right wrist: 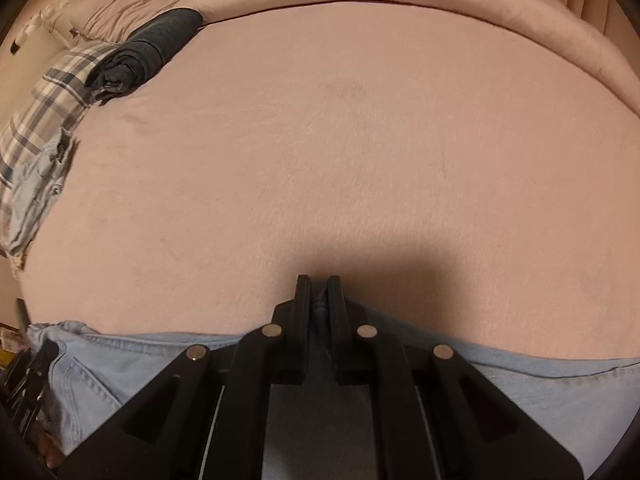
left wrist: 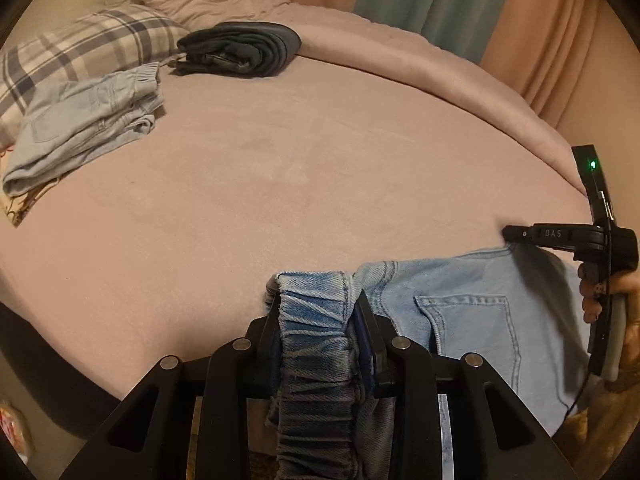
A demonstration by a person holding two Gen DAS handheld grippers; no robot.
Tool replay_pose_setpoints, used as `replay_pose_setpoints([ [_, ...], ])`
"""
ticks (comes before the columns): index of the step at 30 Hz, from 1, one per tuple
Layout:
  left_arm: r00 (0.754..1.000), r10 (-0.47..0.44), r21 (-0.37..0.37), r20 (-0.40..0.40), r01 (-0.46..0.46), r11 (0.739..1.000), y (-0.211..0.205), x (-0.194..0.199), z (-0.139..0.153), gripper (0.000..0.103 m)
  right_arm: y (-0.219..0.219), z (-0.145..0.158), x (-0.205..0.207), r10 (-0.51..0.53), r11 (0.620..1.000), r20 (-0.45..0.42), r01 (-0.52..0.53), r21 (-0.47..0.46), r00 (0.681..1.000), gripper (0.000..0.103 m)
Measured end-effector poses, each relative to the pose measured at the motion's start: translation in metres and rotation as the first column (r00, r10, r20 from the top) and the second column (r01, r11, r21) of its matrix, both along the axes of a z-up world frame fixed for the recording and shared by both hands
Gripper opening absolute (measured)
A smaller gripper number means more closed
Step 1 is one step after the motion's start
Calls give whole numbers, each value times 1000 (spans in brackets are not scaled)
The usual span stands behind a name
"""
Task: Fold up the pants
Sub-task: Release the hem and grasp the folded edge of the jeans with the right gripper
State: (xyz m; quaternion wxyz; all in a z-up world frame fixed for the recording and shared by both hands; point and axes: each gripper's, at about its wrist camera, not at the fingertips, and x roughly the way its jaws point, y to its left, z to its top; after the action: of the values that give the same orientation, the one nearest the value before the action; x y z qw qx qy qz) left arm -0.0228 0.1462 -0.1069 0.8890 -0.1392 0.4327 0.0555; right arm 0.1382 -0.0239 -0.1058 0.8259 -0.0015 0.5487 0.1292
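I hold the light jeans [left wrist: 472, 312] at the near edge of the bed [left wrist: 280, 168], left tongs [left wrist: 316, 320] clamped on the elastic waistband and right tongs [right wrist: 318, 300] clamped on its edge, probably to spread them flat.

Left gripper [left wrist: 316, 312] clamped on elastic waistband [left wrist: 314, 320] of light-blue pants [left wrist: 472, 312]. Right gripper [left wrist: 516, 234] at pants' far edge, closure not discernible. Pink bed [left wrist: 280, 168] beyond. Folded light jeans [left wrist: 88, 128], dark pants [left wrist: 240, 50] and plaid pillow [left wrist: 80, 48] at far left.
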Motion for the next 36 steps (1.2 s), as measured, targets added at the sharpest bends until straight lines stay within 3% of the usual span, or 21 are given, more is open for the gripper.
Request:
replay_pose_setpoints([
  [3,1000,9,-16,2,-9,1000,3,0,-1,34,2,-2,1,3,1000,13,-3,-29,1000,8],
  [26,999,45,-14,5,-45,999,0,-6,3,36,9,-6,9,-29,1000,18,29,-2,999,6],
  [36,998,66,-3,21,-66,998,-7,-27,24,35,6,-6,8,-36,999,21,35,7,999,6],
])
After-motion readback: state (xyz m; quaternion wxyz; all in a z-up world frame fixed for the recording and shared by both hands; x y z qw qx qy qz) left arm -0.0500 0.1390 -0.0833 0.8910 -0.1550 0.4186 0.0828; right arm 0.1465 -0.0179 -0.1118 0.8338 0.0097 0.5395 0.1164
